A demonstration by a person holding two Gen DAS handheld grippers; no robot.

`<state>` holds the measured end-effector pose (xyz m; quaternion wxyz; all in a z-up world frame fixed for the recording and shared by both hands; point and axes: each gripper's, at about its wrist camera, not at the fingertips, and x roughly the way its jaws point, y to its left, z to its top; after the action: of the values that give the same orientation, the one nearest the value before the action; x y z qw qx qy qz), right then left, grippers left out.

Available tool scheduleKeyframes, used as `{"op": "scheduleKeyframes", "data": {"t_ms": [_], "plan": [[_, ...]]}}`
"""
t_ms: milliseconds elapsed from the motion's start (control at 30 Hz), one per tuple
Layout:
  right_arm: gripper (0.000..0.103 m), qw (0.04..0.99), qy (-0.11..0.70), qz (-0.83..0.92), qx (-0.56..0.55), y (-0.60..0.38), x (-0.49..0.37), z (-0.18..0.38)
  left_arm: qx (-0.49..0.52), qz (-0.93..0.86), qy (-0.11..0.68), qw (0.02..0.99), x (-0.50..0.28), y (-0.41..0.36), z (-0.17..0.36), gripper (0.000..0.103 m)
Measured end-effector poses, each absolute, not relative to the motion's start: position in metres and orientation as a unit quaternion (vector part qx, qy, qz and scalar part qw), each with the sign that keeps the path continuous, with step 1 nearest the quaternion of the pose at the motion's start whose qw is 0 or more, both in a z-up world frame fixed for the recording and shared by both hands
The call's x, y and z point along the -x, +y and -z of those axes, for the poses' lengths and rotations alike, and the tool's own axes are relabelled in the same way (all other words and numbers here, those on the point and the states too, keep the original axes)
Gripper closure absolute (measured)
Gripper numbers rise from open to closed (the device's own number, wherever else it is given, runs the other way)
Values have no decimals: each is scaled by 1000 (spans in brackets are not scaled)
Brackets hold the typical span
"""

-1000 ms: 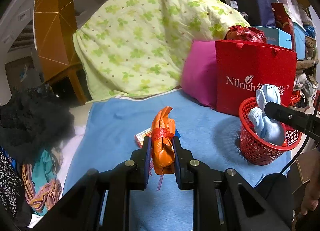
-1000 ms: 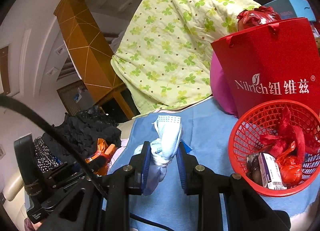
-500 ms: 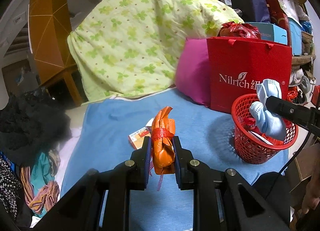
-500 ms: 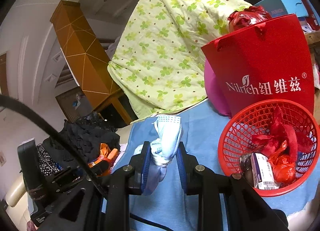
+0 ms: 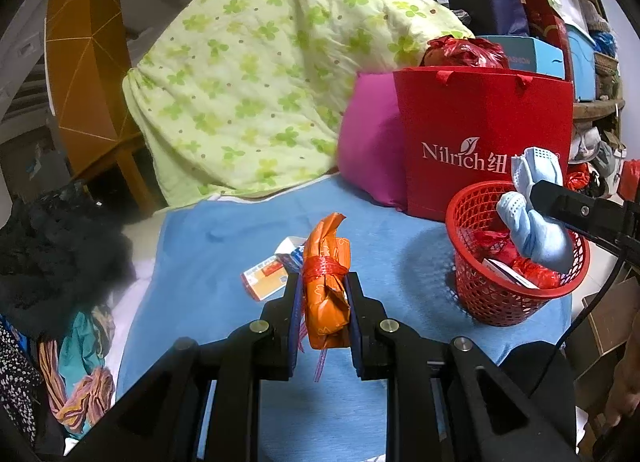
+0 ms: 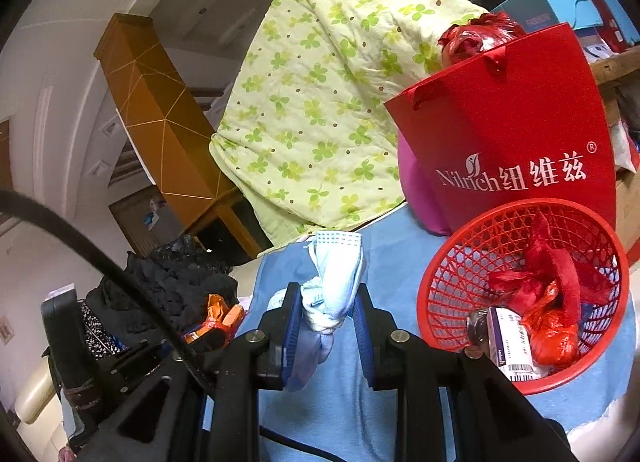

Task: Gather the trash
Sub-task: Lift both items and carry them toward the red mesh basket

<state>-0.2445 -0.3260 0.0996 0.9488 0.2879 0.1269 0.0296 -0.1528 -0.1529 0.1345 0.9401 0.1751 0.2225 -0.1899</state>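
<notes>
My left gripper (image 5: 322, 282) is shut on an orange wrapper bundle (image 5: 325, 282) tied with red string, held above the blue mat (image 5: 224, 262). Behind it on the mat lie small cartons (image 5: 266, 276). My right gripper (image 6: 326, 294) is shut on a knotted light-blue face mask (image 6: 332, 282). In the left wrist view that mask (image 5: 536, 222) hangs over the rim of the red mesh basket (image 5: 480, 294). In the right wrist view the basket (image 6: 448, 302) sits to the right, holding red bags and a small box.
A red paper bag (image 5: 484, 134) and a pink cushion (image 5: 368, 150) stand behind the basket. A green-flowered quilt (image 5: 256, 78) is heaped at the back. Dark clothes (image 5: 56, 246) pile up left of the mat. A cable (image 6: 100, 258) crosses the right wrist view.
Both grippers drifted sideways with their loads; the basket, red bag and quilt slid left in both views. The mask now hangs over the basket's rim. Grips are unchanged.
</notes>
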Motion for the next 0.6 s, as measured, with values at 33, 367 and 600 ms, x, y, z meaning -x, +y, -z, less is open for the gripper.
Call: {"op": "scheduleKeyframes", "data": {"t_ms": [33, 367, 600], "plan": [[76, 949, 127, -28, -288, -327, 245, -99, -175, 191, 223, 940, 153, -154, -134, 81], [76, 946, 122, -17, -300, -340, 253, -96, -186, 200, 227, 935, 156, -170, -130, 81], [76, 944, 120, -11, -308, -350, 259, -92, -195, 207, 229, 931, 157, -182, -128, 81]]}}
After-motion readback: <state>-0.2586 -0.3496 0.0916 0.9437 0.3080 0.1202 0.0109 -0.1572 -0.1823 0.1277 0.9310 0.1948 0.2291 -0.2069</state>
